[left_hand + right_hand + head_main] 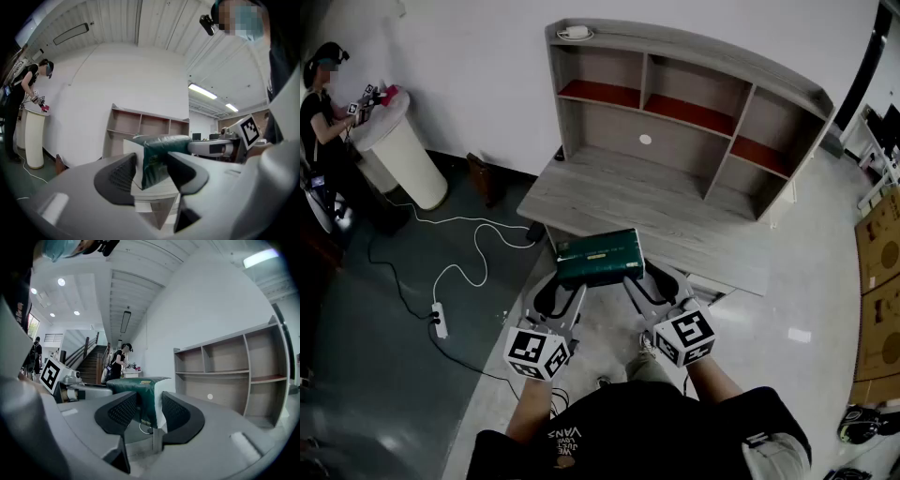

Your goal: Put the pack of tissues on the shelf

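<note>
The pack of tissues [600, 257] is a dark green block with white ends, held in the air over the desk's front edge. My left gripper [565, 291] is shut on its left end and my right gripper [645, 286] on its right end. In the left gripper view the pack [161, 154] sits between the pads of that gripper [149, 173], with the other gripper's cube beyond. The right gripper view shows the pack [140, 394] clamped in the right gripper [149, 411]. The wooden shelf [694, 52], with red-lined compartments, stands on the desk ahead of me.
A small white object [575, 33] lies on the shelf's top left corner. On the floor at left are a white round pedestal [398, 150], a brown bag [483, 173] and a power strip with cables [441, 319]. Another person [323, 112] stands at the pedestal. Cardboard boxes [877, 281] lie at right.
</note>
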### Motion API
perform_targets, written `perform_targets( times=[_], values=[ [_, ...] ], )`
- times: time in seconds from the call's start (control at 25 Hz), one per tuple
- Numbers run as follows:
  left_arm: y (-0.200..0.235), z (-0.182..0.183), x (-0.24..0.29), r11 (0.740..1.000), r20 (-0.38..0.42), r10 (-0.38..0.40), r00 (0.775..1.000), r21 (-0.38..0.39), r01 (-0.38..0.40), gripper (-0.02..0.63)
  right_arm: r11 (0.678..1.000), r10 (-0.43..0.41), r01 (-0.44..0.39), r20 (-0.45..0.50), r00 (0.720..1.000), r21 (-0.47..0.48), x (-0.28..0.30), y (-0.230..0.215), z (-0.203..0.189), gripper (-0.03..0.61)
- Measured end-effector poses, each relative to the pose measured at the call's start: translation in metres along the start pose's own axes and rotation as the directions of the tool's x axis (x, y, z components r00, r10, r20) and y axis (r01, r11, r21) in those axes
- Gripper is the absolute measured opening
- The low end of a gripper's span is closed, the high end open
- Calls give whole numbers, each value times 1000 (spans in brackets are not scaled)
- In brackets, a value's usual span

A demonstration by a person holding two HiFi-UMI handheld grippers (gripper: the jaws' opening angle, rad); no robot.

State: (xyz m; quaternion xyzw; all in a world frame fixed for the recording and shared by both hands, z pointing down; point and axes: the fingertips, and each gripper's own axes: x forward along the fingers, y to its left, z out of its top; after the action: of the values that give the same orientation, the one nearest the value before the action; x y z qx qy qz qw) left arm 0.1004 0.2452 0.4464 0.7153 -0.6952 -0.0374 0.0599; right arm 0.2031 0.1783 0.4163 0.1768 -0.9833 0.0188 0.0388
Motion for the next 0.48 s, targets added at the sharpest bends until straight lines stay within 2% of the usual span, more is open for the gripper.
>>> perform_targets(
  times=[0.24, 0.48],
  values=[
    [11, 2, 5, 1000, 6, -16, 1000, 8, 16, 235, 1000, -11, 11, 6, 1000, 15, 11, 0, 1, 169],
    [25, -1, 28, 1000, 7, -20, 1000, 5, 20, 235, 1000, -15, 15, 1, 1000, 27, 31, -18, -4, 169]
  ],
)
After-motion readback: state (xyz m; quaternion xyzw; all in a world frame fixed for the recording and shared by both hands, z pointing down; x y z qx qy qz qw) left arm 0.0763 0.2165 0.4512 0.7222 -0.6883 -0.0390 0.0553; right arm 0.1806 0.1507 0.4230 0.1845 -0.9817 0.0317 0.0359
